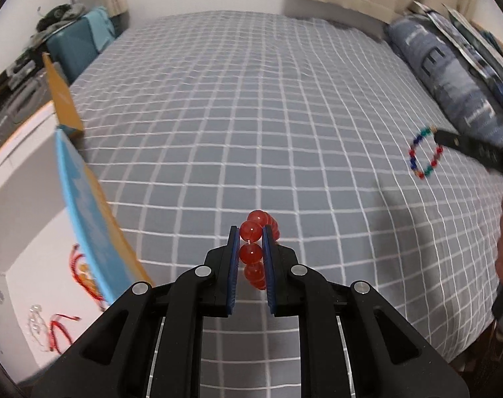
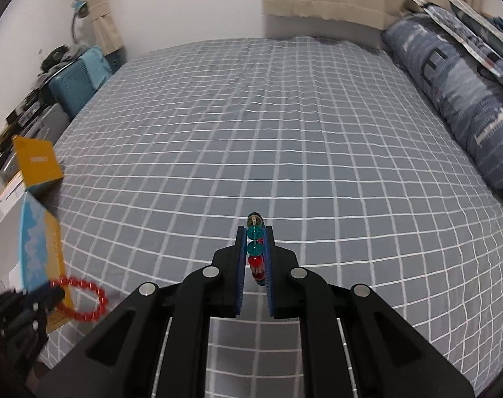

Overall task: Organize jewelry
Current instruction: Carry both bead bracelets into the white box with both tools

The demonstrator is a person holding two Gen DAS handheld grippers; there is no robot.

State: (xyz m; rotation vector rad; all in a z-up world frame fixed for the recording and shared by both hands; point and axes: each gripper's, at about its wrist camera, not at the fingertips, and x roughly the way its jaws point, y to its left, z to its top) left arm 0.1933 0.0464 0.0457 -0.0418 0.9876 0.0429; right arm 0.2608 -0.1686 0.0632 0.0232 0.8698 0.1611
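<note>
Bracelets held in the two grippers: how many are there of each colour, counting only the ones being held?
Red bead bracelet, clamped in the left gripper: 1
Multicoloured bead bracelet, clamped in the right gripper: 1
Total held: 2

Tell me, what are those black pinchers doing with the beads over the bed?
A person is tidying jewelry with a pincher in each hand. The left gripper is shut on a red bead bracelet, and the right gripper is shut on a multicolored bead bracelet. Both bracelets hang above the checked bedspread. At the bed's left edge sits an open white box with some red cords already in it.
</note>
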